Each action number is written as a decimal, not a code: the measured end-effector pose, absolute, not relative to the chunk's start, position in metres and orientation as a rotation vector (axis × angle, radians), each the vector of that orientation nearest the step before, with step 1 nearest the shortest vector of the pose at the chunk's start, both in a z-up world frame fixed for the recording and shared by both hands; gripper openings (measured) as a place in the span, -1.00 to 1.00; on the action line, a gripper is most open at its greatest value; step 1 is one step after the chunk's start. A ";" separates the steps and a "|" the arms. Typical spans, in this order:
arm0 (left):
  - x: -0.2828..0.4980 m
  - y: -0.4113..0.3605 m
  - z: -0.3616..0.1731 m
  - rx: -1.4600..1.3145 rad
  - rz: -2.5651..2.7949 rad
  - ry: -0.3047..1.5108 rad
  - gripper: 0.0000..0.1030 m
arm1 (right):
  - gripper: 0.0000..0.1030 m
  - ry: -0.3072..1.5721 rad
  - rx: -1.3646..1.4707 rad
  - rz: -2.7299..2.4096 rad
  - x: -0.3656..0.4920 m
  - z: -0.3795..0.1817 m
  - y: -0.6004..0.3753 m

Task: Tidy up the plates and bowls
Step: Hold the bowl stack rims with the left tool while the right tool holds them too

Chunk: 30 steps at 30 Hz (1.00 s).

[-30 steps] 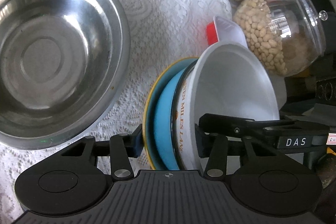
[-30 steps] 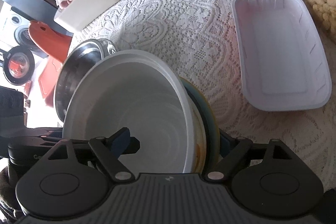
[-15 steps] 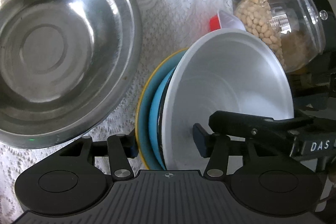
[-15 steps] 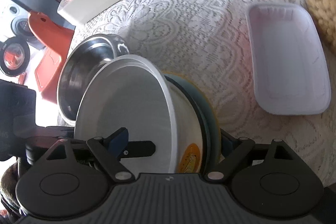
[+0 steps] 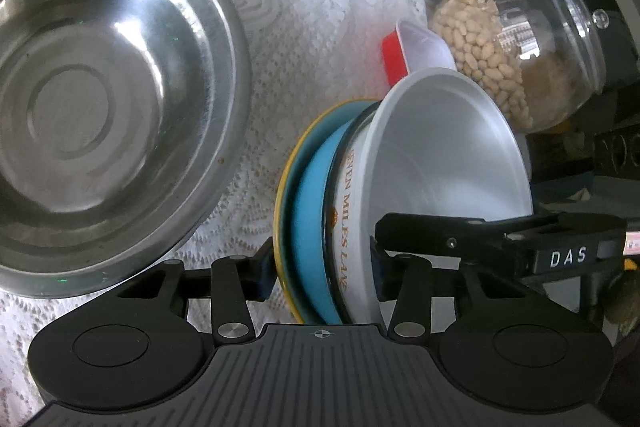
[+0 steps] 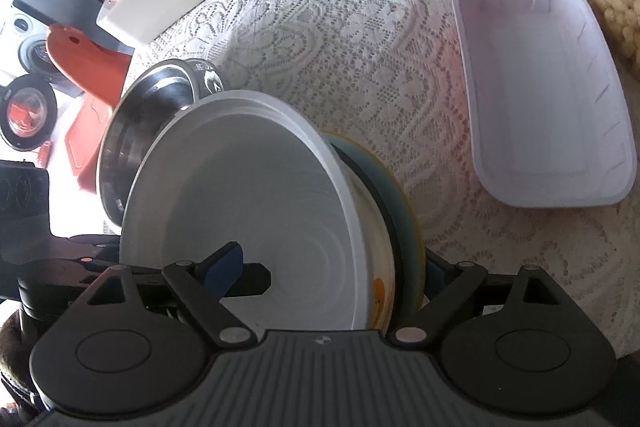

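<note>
Between both grippers' jaws, white bowl [image 5: 452, 155] now tilted back upright.

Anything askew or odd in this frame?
Yes: the stack of white bowl and blue plate is tipped on edge, clamped between both tongs, left and right, off the lace cloth. Nothing spilled or broken.

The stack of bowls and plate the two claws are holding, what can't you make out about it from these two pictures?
- Left wrist view: the lettering on the white bowl is cut off by the blue bowl and the left claw.
- Right wrist view: the yellow-rimmed plate shows edge-on only; its face is hidden behind the bowls.
- Both views: the stack's lower edge is hidden behind the claw bodies, including the right claw.
- Right wrist view: the steel bowl is half hidden by the white bowl.
</note>
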<state>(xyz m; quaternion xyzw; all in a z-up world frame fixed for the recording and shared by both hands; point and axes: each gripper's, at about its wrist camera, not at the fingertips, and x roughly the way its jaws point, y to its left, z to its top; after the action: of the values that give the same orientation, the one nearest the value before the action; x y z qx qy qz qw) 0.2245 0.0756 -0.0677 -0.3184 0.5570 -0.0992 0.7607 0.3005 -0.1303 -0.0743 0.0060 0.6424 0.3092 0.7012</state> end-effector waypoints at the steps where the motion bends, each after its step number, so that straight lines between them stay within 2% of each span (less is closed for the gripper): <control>1: 0.225 0.074 -0.067 -0.685 -0.216 1.214 -0.05 | 0.77 1.429 0.021 0.696 0.301 -0.075 -0.132; 18: 0.230 0.073 -0.069 -0.680 -0.199 1.244 -0.01 | 0.80 1.460 0.076 0.741 0.305 -0.077 -0.135; 21: 0.229 0.076 -0.070 -0.711 -0.209 1.237 -0.01 | 0.67 1.471 0.088 0.729 0.308 -0.079 -0.139; 30: 0.232 0.077 -0.069 -0.710 -0.180 1.237 -0.05 | 0.61 1.475 0.099 0.728 0.305 -0.083 -0.142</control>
<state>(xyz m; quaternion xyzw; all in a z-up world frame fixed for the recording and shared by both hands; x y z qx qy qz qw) 0.2320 0.0769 -0.0693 -0.3250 0.5666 -0.0825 0.7527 0.3051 -0.1424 -0.0832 0.0441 0.6567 0.3242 0.6795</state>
